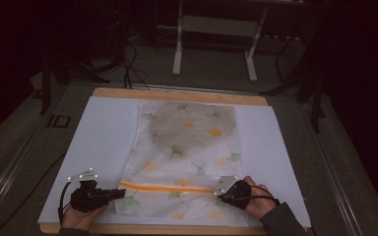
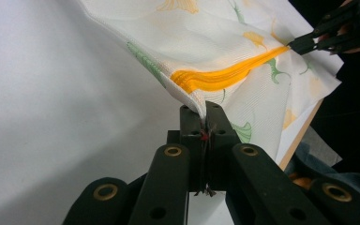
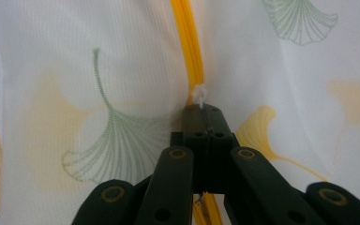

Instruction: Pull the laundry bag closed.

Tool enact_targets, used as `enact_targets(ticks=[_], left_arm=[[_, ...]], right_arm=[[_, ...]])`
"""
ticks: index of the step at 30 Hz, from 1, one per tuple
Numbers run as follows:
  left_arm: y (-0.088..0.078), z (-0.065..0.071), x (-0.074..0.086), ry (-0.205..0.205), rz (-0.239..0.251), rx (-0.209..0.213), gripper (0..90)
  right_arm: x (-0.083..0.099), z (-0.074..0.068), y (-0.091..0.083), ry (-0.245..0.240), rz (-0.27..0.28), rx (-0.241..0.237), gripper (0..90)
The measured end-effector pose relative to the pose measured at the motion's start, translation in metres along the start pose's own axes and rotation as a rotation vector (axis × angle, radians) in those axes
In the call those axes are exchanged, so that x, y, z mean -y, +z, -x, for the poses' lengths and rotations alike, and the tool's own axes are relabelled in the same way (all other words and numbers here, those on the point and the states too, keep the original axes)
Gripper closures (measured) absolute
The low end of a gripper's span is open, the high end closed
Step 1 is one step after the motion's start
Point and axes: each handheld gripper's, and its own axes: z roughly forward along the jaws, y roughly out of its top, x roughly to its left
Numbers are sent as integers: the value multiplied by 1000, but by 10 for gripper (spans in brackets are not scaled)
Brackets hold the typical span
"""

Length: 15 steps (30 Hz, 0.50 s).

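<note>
Two hands come in at the near edge of the table, and each one holds a black gripper. On the left side, the left gripper [image 1: 109, 193] has its jaws pressed tight together on the left end of an orange stripe [image 1: 167, 187]. In the left gripper view you can see the cloth bag [image 2: 243, 51] pinched between the jaws and pulled up into a little peak. On the right side, the right gripper [image 1: 218, 189] bites the other end of the stripe. In the right gripper view its jaws are closed on a small white tab [image 3: 199, 95] at the stripe, so it may be a zip pull, but I cannot be sure.

That bag lies flat in the middle of a white sheet [image 1: 103, 132] on a wooden board [image 1: 177, 94]. It is white with green and yellow leaf shapes. Something dark and round shows through its far half, but it is too dim to say what it is.

I think the bag is thin, soft and very light. It bends and wrinkles where it is pulled. It may slip out if the hold is weak, and it could tear if tugged hard. The best places to hold it are the thick orange stripe and the tab, because they look stronger than the thin cloth.
</note>
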Motion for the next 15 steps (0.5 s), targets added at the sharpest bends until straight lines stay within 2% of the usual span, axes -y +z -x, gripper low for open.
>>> enact_targets(ticks=[15], left_arm=[[0, 0, 0, 0, -3, 3, 885]], right_arm=[[6, 2, -2, 7, -11, -5, 900]])
